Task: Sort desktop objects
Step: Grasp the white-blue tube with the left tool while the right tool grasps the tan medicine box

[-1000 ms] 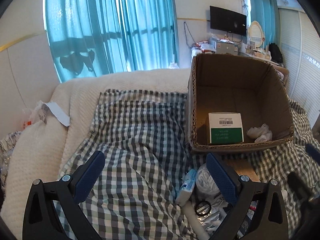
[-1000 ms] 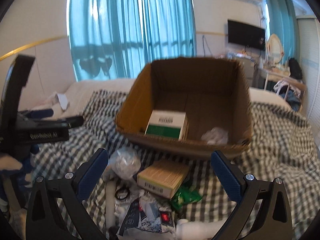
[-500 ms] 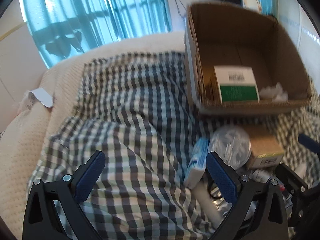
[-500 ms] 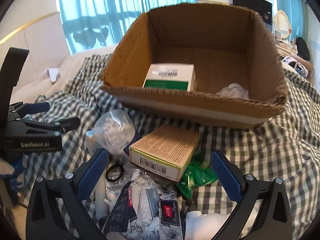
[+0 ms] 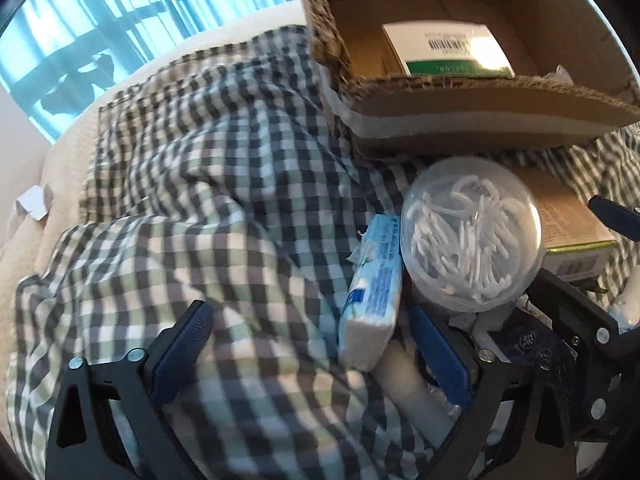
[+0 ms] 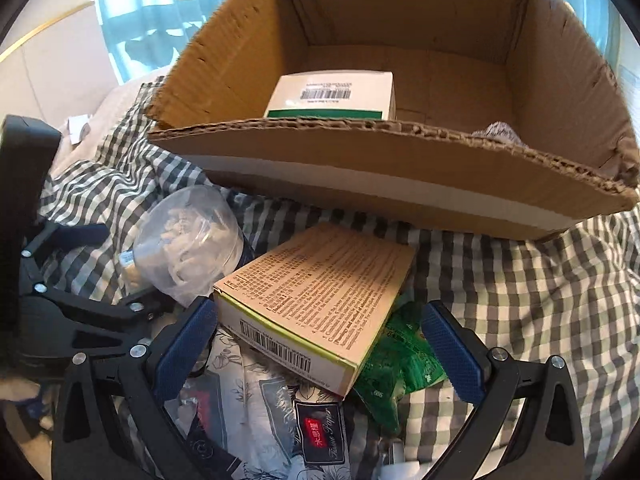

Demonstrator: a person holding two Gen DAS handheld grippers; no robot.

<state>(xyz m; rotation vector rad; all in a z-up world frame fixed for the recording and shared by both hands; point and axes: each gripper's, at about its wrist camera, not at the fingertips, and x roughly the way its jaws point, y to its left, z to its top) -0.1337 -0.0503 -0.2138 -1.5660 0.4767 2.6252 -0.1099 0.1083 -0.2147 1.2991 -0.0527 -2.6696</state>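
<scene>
Right wrist view: our right gripper [image 6: 318,346] spreads its fingers around the tan carton [image 6: 316,296] before the cardboard box [image 6: 384,184]; our left gripper [image 5: 308,356], fingers open, flanks the tissue pack [image 5: 374,288].

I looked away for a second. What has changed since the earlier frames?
Both grippers have dropped toward the clutter: the left gripper now straddles the blue tissue pack, the right gripper the tan box. Both remain open and hold nothing. The cardboard box, with the green-and-white box inside, hasn't moved.
</scene>
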